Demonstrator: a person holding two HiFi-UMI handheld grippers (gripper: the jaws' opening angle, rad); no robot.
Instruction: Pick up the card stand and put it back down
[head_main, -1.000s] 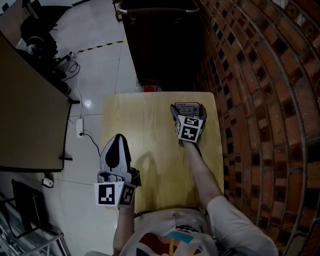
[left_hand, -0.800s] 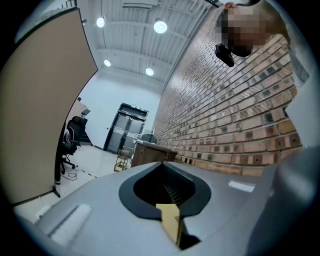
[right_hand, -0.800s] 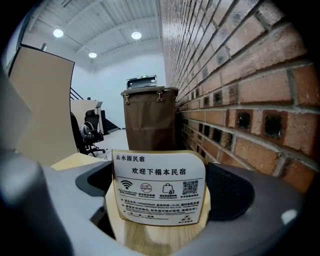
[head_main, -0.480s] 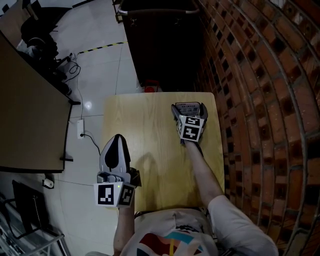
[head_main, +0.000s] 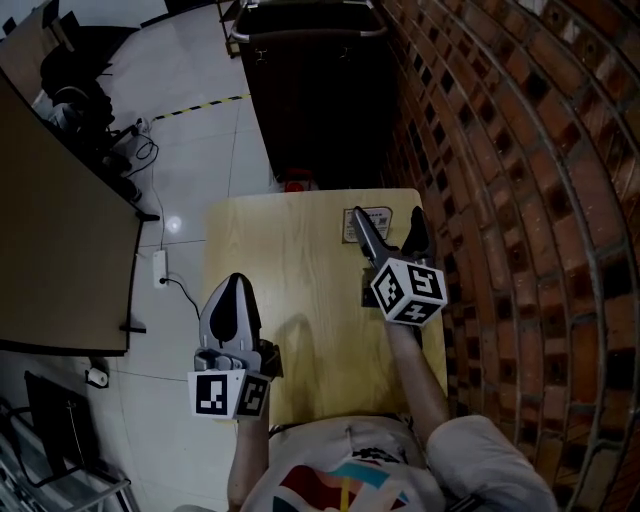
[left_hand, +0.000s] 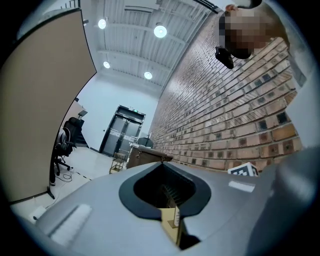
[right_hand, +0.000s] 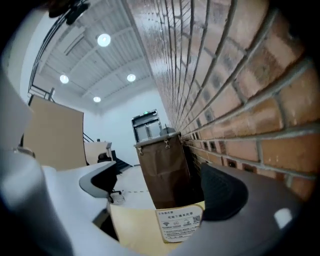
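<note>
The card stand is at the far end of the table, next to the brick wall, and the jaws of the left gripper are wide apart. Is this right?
One thing is wrong. The card stand is at the far end of the table, next to the brick wall, but the jaws of the left gripper are together, not wide apart. The left gripper view shows them meeting at the tip.

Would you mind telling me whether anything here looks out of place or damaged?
Nothing stands out. The card stand sits intact on the table near the brick wall, with the open right gripper above it.
</note>
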